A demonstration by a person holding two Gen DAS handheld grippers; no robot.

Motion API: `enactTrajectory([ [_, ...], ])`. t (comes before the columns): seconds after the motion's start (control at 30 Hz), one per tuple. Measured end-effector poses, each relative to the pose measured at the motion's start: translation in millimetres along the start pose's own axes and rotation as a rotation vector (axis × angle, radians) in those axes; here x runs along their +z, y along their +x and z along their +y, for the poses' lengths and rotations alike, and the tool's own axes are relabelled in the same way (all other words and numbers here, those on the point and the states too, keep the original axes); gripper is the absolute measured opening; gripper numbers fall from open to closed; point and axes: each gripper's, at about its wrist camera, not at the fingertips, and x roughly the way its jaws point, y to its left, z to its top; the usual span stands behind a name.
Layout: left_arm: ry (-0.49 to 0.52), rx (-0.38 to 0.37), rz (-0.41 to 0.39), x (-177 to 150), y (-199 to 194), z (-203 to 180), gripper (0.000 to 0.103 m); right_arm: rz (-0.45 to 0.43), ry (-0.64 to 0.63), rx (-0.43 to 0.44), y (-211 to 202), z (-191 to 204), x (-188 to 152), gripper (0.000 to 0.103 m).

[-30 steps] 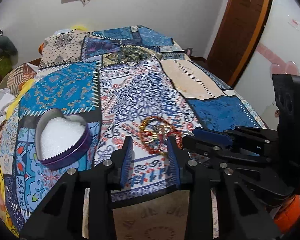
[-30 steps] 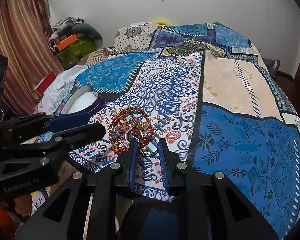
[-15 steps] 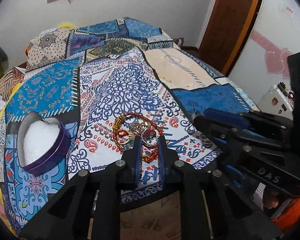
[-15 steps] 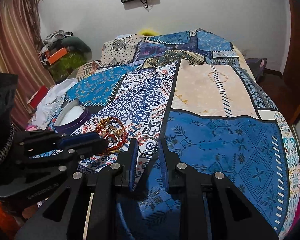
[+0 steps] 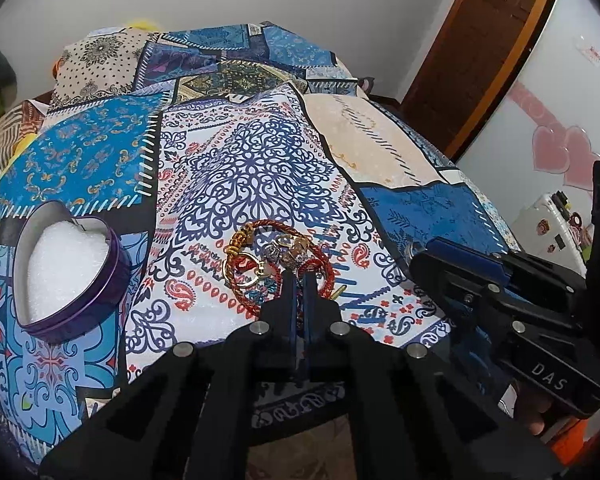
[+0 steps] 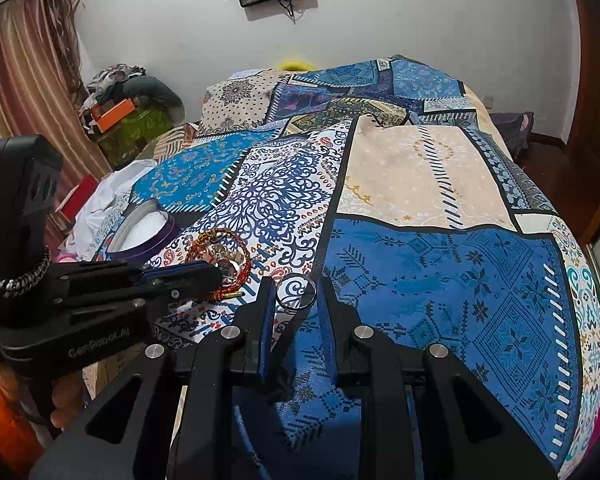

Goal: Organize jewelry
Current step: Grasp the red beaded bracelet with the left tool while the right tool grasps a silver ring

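Note:
A tangle of jewelry (image 5: 278, 258), red cord bracelets, gold rings and charms, lies on the patterned bedspread. My left gripper (image 5: 299, 280) is shut at the near edge of this tangle; what it pinches is hidden between the pads. A purple heart-shaped tin (image 5: 66, 276) with white foam stands to the left. In the right wrist view my right gripper (image 6: 295, 292) is shut on a silver ring (image 6: 296, 291), held up beside the tangle (image 6: 216, 254). The tin also shows in the right wrist view (image 6: 144, 234).
The patchwork bedspread (image 6: 440, 272) covers the whole bed. Clothes and boxes (image 6: 128, 116) are piled at the far left by a curtain. A wooden door (image 5: 480, 48) stands at the right. The bed's front edge lies just below both grippers.
My left gripper has closed from wide open and moved onto the near edge of the tangle. My right gripper has lifted the silver ring out of the tangle and drawn back to the right.

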Motion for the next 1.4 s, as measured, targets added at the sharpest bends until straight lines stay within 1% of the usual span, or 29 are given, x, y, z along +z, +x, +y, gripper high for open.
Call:
enactTrajectory([
  [0.23,0.040,0.035,-0.048,-0.8,-16.5,-8.2,0.000,-0.005,0.000,-0.001,-2.0,0.8,0.4,0.019],
  [0.33,0.045,0.032,-0.053,1.6,-19.9,-8.6,0.000,-0.011,-0.004,-0.002,-4.8,2.6,1.6,0.019],
  [0.43,0.031,0.046,-0.038,5.5,-16.6,-6.3,0.000,-0.016,-0.003,-0.003,-7.2,3.5,2.4,0.019],
  [0.53,0.012,0.086,-0.042,10.4,-15.2,2.3,0.002,-0.018,-0.004,-0.008,-9.2,3.5,2.2,0.019],
  [0.6,-0.003,0.107,-0.047,12.6,-15.8,9.2,0.005,-0.017,-0.005,-0.012,-9.9,2.9,1.9,0.019],
  [0.7,-0.025,0.133,-0.044,14.7,-14.4,21.8,0.006,-0.014,-0.003,-0.016,-9.2,0.4,2.1,0.019],
  [0.83,-0.036,0.113,-0.010,13.1,-3.8,26.7,0.006,-0.008,0.006,-0.014,-5.8,-1.7,3.1,0.019],
  [0.9,-0.034,0.116,0.000,12.7,2.8,25.4,0.006,-0.004,0.005,-0.015,-4.7,-1.1,2.6,0.019],
  [1.13,0.004,0.136,-0.020,15.3,11.2,21.1,0.006,-0.001,0.000,-0.016,-5.2,0.5,3.4,0.019],
  [1.27,0.002,0.121,-0.033,16.2,4.0,19.3,0.005,-0.004,-0.001,-0.018,-7.0,2.3,3.6,0.019],
  [1.4,0.004,0.107,-0.073,16.7,-15.5,15.1,0.005,-0.012,-0.005,-0.018,-11.1,5.1,4.4,0.019],
])
